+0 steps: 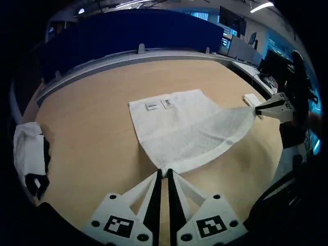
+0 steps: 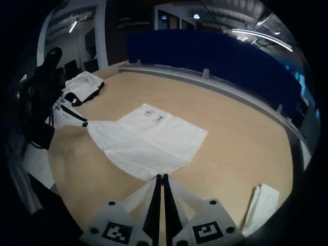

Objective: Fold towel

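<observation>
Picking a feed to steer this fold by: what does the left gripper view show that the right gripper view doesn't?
Left gripper view: monitors beyond the divider, and the right gripper side-on, pinching a corner of the towel. Right gripper view: a white pillar, and the left gripper side-on at the other corner. Both: the towel with its two labels, the table, the divider, the cloth pile and a folded cloth.

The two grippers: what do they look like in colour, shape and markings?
The left gripper and right gripper look alike: two long tapering fingers, black on the inner faces, on white triangular frames. Each white base carries a black-and-white square marker and dark round screw holes.
</observation>
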Demonstrator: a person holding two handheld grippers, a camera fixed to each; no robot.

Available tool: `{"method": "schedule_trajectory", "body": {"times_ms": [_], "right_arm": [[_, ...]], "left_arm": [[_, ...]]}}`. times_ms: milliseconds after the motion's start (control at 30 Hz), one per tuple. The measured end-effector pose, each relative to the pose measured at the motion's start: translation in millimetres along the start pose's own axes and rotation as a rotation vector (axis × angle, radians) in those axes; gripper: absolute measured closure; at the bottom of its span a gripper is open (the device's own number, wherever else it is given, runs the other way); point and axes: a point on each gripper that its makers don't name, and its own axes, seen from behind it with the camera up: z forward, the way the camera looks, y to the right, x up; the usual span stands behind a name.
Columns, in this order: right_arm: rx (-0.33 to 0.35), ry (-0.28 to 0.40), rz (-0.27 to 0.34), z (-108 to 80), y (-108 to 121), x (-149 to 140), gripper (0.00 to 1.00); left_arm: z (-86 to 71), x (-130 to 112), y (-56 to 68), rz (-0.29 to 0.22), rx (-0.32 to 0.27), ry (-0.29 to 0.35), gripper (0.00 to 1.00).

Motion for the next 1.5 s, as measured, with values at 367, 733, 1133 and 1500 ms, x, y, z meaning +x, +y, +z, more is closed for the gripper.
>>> {"method": "schedule_trajectory", "body": {"times_ms": [367, 733, 1133, 1500], "right_arm": [[-0.007, 0.028, -0.002, -37.9, -3, 22, 0.96], [-0.015, 0.029, -0.011, -40.0, 2, 29, 0.96], [-0.033, 0.025, -0.037, -13.0, 26, 46, 0.96], [-0.045, -0.003, -0.014, 30.4, 49, 51, 0.96]], "left_arm": [[-46.0, 19, 12.4, -0.079, -0.016, 0.021, 0.90], [-52.8, 27, 11.4, -0.107, -0.010, 0.040, 0.89], [-24.2, 43, -3.1, -0.153, 0.013, 0.044, 0.90], [22.3, 61, -25.6, -0.167, 0.054, 0.037, 0.90]]}}
